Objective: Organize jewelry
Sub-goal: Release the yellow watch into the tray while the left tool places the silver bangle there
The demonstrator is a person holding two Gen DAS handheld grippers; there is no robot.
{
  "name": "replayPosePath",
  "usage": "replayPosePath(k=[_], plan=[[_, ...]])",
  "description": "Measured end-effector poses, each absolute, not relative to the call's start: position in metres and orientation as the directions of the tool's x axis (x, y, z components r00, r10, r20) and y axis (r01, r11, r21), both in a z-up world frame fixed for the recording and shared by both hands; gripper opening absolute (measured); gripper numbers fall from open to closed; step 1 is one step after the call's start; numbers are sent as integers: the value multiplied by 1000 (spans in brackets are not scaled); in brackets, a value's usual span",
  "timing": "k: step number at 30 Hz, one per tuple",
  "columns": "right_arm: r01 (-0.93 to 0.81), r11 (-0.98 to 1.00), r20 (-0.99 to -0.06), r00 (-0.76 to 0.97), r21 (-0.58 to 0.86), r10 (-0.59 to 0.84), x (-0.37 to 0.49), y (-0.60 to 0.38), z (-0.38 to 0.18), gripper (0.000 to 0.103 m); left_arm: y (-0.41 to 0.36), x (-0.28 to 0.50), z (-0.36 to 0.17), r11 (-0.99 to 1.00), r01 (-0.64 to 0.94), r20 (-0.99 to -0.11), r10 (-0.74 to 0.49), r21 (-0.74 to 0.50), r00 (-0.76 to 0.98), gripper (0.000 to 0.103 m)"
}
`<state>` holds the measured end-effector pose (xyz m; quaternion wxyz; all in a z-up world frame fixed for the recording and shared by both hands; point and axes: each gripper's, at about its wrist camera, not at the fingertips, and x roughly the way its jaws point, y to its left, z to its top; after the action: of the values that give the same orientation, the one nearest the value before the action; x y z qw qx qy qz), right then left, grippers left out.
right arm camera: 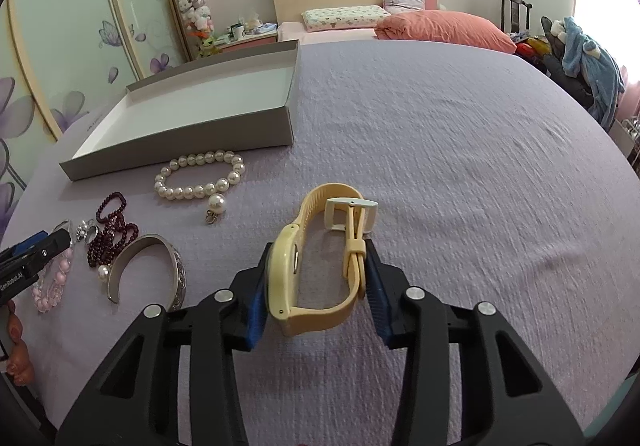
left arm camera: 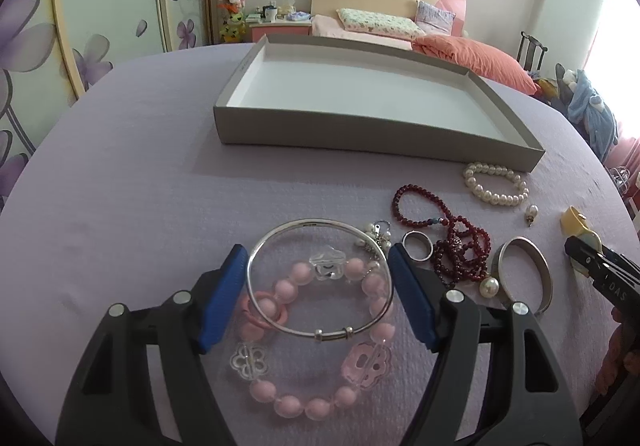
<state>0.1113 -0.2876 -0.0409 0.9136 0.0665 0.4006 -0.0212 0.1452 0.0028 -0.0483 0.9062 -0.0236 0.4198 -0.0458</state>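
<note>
Pinching the yellow watch [right arm camera: 316,266] in your right gripper [right arm camera: 316,278], you are carrying it toward the tray [right arm camera: 180,134] ahead-left, while your left gripper [left arm camera: 316,294] is spread around the silver bangle [left arm camera: 320,282].

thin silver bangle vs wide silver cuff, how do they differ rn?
The thin silver bangle is a slim closed wire ring; the wide silver cuff is a broad band with an open gap. The bangle lies overlapping the pink bead bracelet, framed by the open left gripper; the cuff lies directly on the cloth, no gripper around it. Both are silver and outside the box.
</note>
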Motion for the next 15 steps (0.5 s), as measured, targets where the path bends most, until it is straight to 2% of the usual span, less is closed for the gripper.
replayPosePath(k=[9, 15], plan=[[90, 990, -688, 725, 112, 12, 106, -288, -33, 34, 6, 138, -45, 993, 59, -744, -117, -103, 658, 70], [76, 991, -646, 763, 107, 11, 104, -285, -21, 34, 7, 139, -41, 992, 56, -735, -122, -114, 667, 70]])
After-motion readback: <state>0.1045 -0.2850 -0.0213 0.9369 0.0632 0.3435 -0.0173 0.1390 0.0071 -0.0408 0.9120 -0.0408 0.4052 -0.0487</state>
